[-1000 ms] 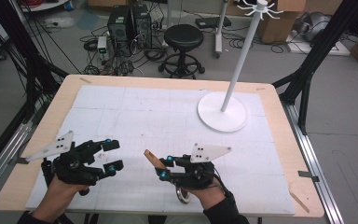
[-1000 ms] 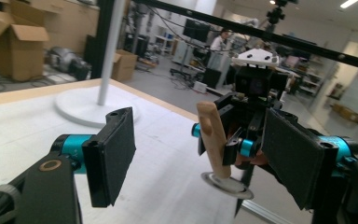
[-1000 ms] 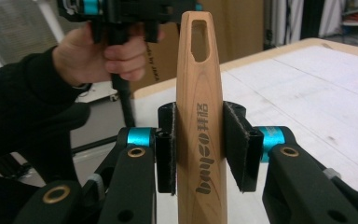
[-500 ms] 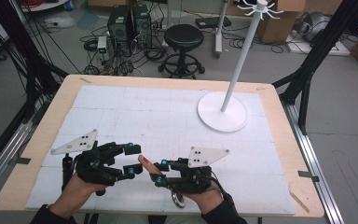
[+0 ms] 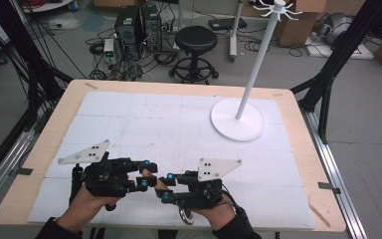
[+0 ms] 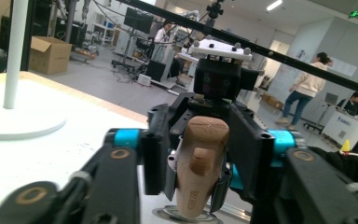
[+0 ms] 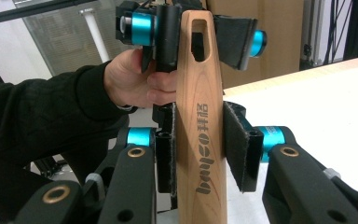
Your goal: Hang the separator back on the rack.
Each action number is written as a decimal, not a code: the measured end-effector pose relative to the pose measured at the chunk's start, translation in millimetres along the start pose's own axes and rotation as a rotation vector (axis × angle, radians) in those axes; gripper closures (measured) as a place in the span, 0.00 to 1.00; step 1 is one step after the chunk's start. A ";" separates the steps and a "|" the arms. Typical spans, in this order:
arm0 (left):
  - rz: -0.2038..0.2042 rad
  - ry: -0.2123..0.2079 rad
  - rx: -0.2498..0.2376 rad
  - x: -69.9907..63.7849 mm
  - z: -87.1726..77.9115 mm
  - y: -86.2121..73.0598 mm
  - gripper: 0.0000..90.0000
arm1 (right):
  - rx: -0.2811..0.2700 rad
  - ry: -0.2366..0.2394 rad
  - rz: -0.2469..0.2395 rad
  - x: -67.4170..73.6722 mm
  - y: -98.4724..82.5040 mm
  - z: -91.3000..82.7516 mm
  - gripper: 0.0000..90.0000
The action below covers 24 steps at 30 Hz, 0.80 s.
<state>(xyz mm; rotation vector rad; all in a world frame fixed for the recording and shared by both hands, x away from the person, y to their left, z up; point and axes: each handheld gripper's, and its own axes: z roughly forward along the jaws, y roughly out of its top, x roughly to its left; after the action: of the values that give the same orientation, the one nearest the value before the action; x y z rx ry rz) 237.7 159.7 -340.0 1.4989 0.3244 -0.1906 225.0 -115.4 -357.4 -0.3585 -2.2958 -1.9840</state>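
A light wooden handle (image 7: 200, 116) with dark lettering and a slot near its tip stands between my right gripper's (image 7: 200, 154) pads, which are shut on its middle. In the high view that handle (image 5: 151, 178) points left from my right gripper (image 5: 167, 186), near the table's front edge. A round metal part (image 5: 185, 215) shows under the right hand. My left gripper (image 5: 144, 173) faces it and has just been closing. Its pads now press the slotted tip (image 6: 203, 158) from both sides. In the right gripper view the left gripper (image 7: 196, 30) is at the top.
A white stand with a round base (image 5: 238, 124) and a tall pole rises at the table's back right. White sheets cover the wooden table (image 5: 298, 164). Beyond the far edge are a black stool (image 5: 195, 40) and computer cases. People stand far off in the left gripper view.
My left hand has slid right across the table up to the right gripper. Its jaws went from wide open to closed around the handle's tip. The right gripper kept still with the handle.
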 end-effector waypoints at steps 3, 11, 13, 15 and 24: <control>0.026 -0.001 -0.006 -1.4 0.2 -0.4 0.78 | -0.001 0.010 0.003 -0.3 0.0 0.1 0.74; 0.068 0.012 -0.008 -8.4 1.4 2.4 0.78 | -0.013 0.035 0.004 -0.5 0.7 -0.1 0.74; 0.080 0.026 -0.001 -11.0 2.6 5.0 0.79 | -0.018 0.040 0.003 -0.6 0.9 -0.2 0.74; 0.096 0.045 0.017 -13.9 4.3 8.8 0.79 | -0.026 0.039 0.006 -0.8 1.1 -0.4 0.74; 0.159 0.160 0.072 -26.2 6.4 28.0 0.79 | -0.015 -0.017 0.025 -1.9 0.6 -4.8 0.47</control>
<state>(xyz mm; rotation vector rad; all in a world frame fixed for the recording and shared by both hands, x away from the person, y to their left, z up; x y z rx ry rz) 222.6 153.2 -304.7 1.6075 0.3275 0.0447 226.6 -120.2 -356.6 -0.4044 -2.2762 -1.9955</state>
